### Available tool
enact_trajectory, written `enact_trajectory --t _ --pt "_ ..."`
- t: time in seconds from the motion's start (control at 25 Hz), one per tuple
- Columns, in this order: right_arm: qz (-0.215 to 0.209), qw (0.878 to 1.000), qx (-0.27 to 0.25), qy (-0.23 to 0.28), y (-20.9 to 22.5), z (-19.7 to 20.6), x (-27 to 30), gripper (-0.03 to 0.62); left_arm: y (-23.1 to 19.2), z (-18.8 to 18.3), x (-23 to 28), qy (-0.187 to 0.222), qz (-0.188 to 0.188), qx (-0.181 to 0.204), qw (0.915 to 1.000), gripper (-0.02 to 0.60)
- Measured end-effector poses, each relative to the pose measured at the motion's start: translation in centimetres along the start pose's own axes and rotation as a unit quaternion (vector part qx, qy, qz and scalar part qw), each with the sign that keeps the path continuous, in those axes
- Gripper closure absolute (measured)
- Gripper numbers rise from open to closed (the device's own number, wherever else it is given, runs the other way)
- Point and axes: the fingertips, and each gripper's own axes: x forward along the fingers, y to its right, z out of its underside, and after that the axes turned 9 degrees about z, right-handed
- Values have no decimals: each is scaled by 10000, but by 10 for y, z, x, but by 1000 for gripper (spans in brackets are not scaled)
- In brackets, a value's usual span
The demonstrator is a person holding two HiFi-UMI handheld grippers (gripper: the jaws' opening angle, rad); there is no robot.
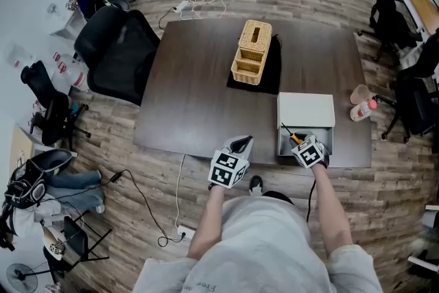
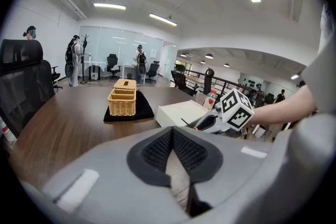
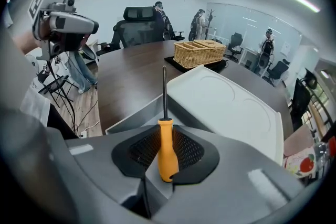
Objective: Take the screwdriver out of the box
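Note:
My right gripper (image 1: 302,143) (image 3: 166,140) is shut on the orange handle of the screwdriver (image 3: 167,148), gripping it between the black pads. Its thin dark shaft (image 3: 164,93) points away from me, above the open white box (image 1: 305,141) at the table's front right. The box's grey inside (image 3: 137,113) lies just below the shaft, and its white lid (image 3: 227,107) lies behind. My left gripper (image 1: 240,143) (image 2: 172,137) is shut with nothing in it, over the table's front edge to the left of the box. In the left gripper view, the right gripper (image 2: 211,122) and the box (image 2: 180,112) show at the right.
A wicker basket (image 1: 253,51) on a black cloth (image 1: 269,73) stands mid-table behind the box. Near the table's right edge are a cup (image 1: 360,93) and a bottle (image 1: 362,110). A black office chair (image 1: 115,51) stands at the left, and cables lie on the floor.

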Motion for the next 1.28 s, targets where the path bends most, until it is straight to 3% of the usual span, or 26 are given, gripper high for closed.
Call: enact_trajectory --t 0.56,1.28 --pt "97 9985 303 449 11 -12 -16 522 20 -3 17 -82 23 45 10000 528" --pt "38 9930 558 1039 25 -19 -74 522 88 31 24 55 -270 -852 9960 528"
